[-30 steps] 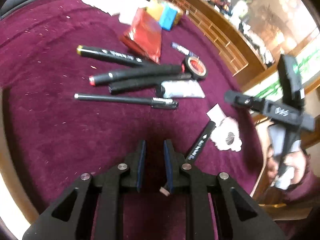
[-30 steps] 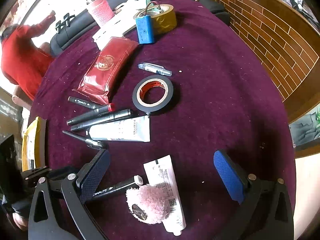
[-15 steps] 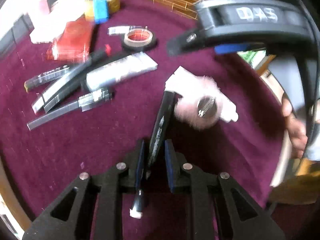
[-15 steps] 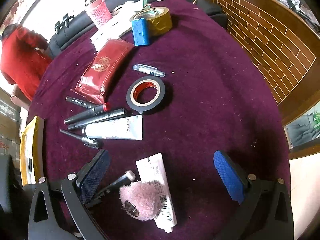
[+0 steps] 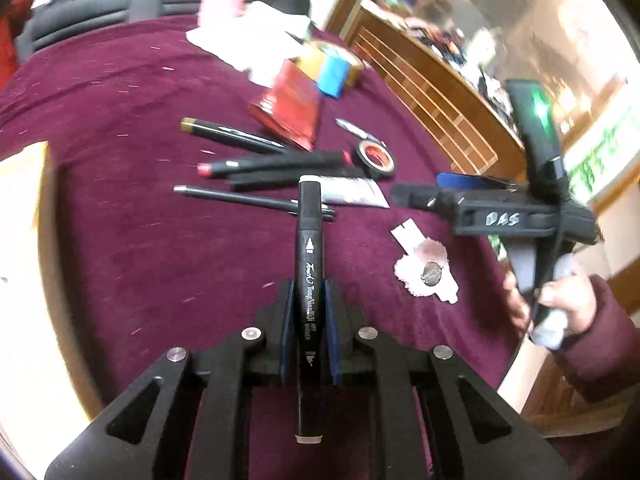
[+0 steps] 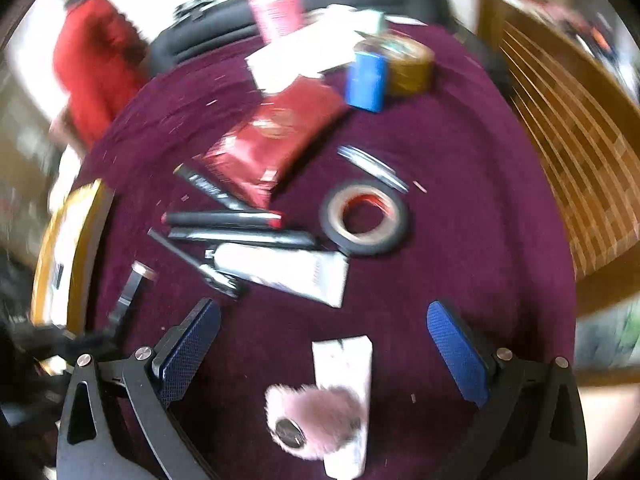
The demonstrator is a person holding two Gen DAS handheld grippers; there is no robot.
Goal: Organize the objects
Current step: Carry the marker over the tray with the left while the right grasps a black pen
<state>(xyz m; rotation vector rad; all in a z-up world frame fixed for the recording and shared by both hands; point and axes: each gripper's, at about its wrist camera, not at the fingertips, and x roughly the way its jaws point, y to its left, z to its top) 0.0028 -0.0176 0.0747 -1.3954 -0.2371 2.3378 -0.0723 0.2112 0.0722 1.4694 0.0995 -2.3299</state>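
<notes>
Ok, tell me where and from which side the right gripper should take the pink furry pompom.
Grip the pink furry pompom across its fluffy body, coming from straight above. It lies on top of a flat white tube on the cloth, so a side approach would likely catch the tube. The right gripper is open, its jaws standing either side, so it probably needs only to come down and close.

From the left wrist we look steeply down along the fingers onto the maroon cloth (image 5: pixel 132 240), close above it. From the right wrist we look down more steeply still, with the picture blurred. Both views share the black tape roll (image 5: pixel 375 159) (image 6: pixel 366 222), the white tube (image 5: pixel 354 193) (image 6: pixel 286 271) and the pink puff (image 5: pixel 426 274) (image 6: pixel 316 420) (which lies nearest the right camera).
</notes>
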